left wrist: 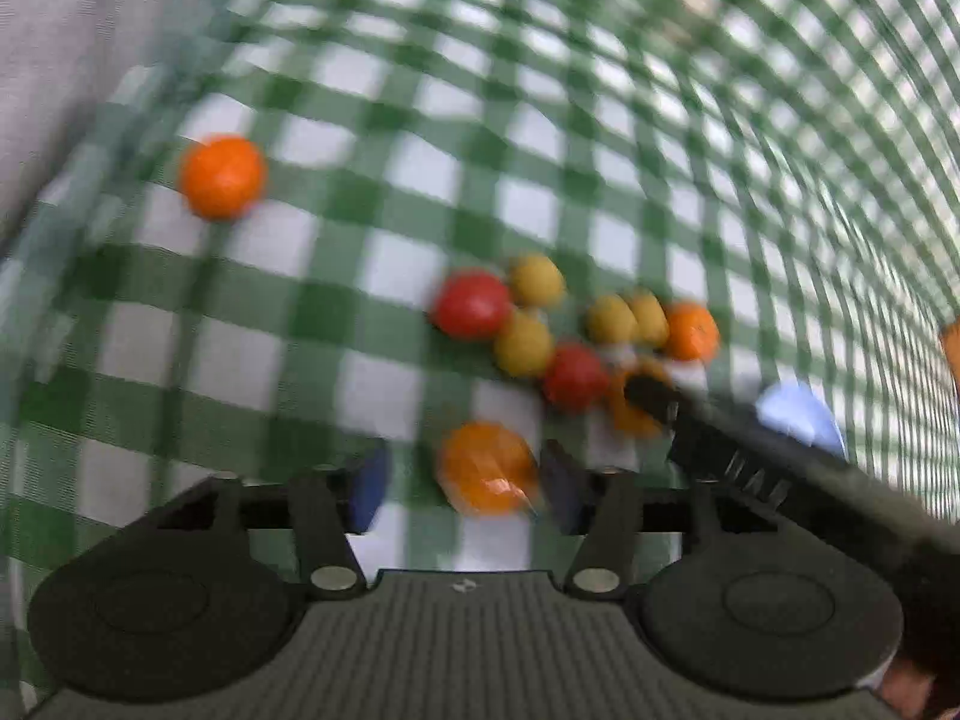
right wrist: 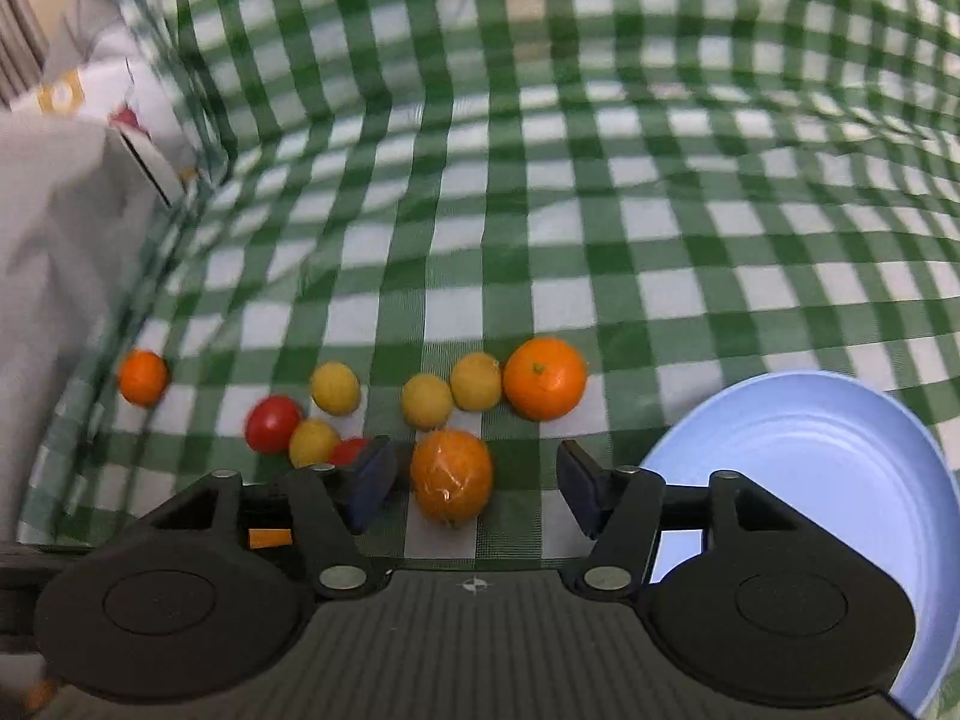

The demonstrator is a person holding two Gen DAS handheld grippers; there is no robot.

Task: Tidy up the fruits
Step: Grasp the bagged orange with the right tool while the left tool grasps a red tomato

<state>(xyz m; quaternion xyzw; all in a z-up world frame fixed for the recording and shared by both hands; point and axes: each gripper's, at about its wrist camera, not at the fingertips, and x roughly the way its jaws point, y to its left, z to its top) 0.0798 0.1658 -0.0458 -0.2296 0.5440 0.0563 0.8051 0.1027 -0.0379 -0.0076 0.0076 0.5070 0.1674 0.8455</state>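
On a green-and-white checked cloth lies a cluster of small fruits. In the left wrist view, my left gripper is open and points down, with an orange on the cloth between its blue pads; the picture is blurred. In the right wrist view, my right gripper is open around another orange, with gaps on both sides. The right gripper also shows in the left view, over that orange. Yellow fruits and red ones lie just behind.
A light blue plate sits right of the right gripper. One larger orange lies beside the yellow fruits, and a lone orange rests near the cloth's left edge, where grey fabric begins.
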